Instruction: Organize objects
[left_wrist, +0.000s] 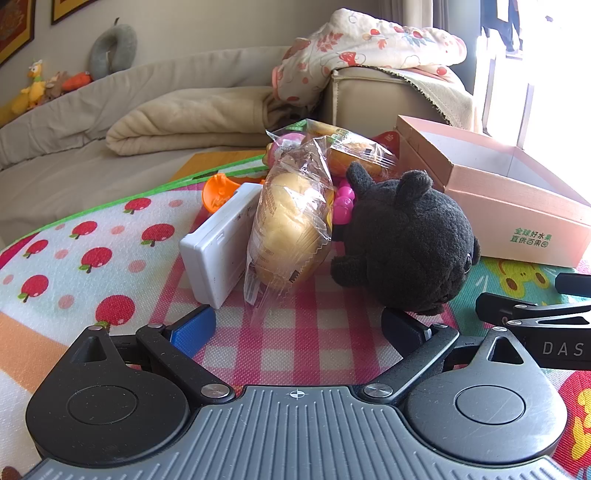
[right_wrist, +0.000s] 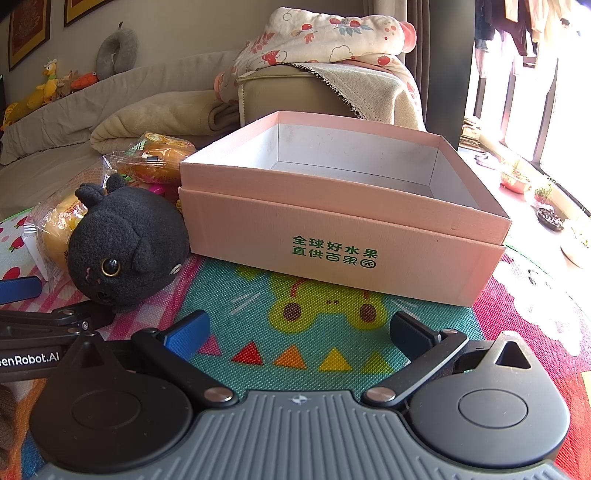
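My left gripper (left_wrist: 297, 325) is spread wide over the pink-checked part of the mat (left_wrist: 74, 251), holding nothing. My right gripper (right_wrist: 297, 332) is equally wide above the teal part, also holding nothing.

Count, near to far:
- One black plush cat (left_wrist: 406, 240), on its side just ahead of my left gripper's right finger; contact unclear.
- One white case (left_wrist: 221, 243), tilted on edge.
- Two bagged buns: one (left_wrist: 291, 218) leaning on the case, one (left_wrist: 354, 151) behind.
- One orange toy (left_wrist: 218, 190) and one pink toy (left_wrist: 343, 205), partly hidden.
- One pink box (right_wrist: 343, 221), open, right of the cat.
- Sofa (left_wrist: 147, 96) beyond.
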